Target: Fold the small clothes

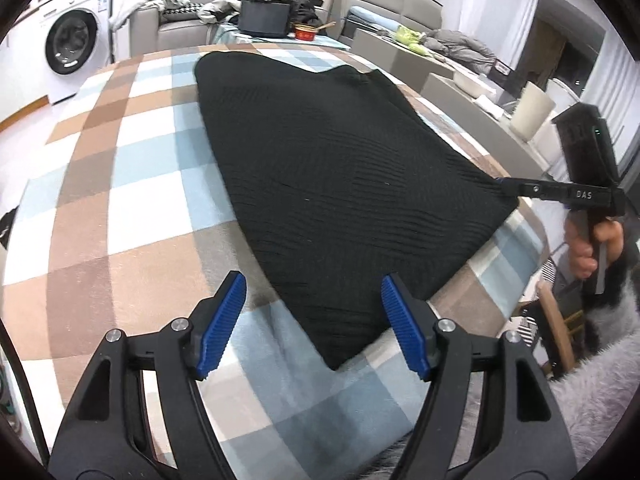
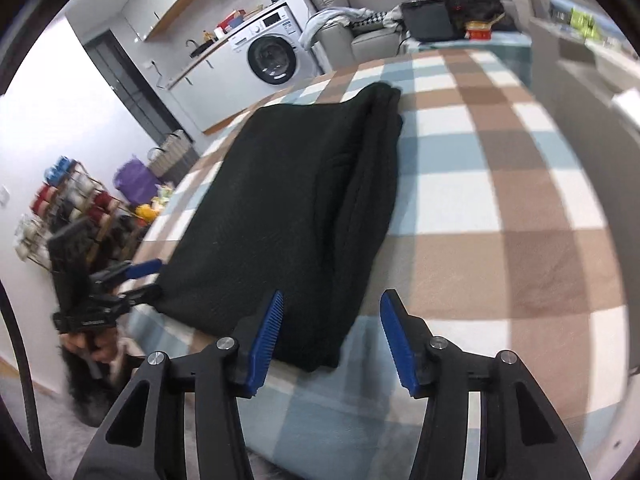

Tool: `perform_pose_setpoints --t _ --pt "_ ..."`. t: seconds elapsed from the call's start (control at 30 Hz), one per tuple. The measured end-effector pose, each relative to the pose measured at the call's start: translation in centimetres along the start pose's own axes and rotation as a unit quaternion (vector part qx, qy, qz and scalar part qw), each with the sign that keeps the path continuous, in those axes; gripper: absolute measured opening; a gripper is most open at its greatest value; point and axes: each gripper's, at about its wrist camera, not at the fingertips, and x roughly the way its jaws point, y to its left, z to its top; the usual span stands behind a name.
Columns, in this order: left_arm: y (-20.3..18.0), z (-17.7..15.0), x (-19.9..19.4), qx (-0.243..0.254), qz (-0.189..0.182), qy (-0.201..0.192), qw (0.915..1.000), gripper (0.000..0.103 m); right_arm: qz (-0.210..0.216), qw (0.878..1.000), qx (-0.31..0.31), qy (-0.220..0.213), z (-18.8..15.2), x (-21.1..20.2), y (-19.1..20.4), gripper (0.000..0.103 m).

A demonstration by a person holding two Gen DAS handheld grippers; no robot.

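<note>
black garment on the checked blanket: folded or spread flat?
Folded. The black garment shows stacked layers along its right edge in the right wrist view, and lies as a compact block on the checked blanket.

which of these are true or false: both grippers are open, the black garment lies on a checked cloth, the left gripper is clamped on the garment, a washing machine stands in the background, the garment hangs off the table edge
1. Both grippers are open: true. The left gripper and the right gripper each show spread fingers with nothing pinched.
2. The black garment lies on a checked cloth: true.
3. The left gripper is clamped on the garment: false. Its fingers stand apart, pressing nothing.
4. A washing machine stands in the background: true.
5. The garment hangs off the table edge: false. It lies flat, wholly on the cloth.
</note>
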Motion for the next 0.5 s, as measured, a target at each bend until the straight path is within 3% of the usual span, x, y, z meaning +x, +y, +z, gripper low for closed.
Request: perform_pose_setpoints --t 0.37,0.43,0.47,0.5 --pt "-1.1 -0.1 1.6 -0.003 -0.015 0.012 0.9998 0.064 0.032 0.999 0.015 0.021 -0.8 2.3 -0.1 0.053" --pt "-1.1 -0.1 1.6 -0.004 -0.012 0.008 0.9999 0.052 0.028 0.999 0.013 0.015 -0.8 2.6 0.1 0.051" --pt "-1.2 0.0 1.6 -0.003 -0.008 0.006 0.9999 0.048 0.024 1.0 0.008 0.015 -0.9 2.6 0.4 0.042" --pt "-1.1 0.0 1.6 -0.002 -0.003 0.007 1.0 0.04 0.023 1.0 0.006 0.016 -0.9 2.7 0.6 0.04"
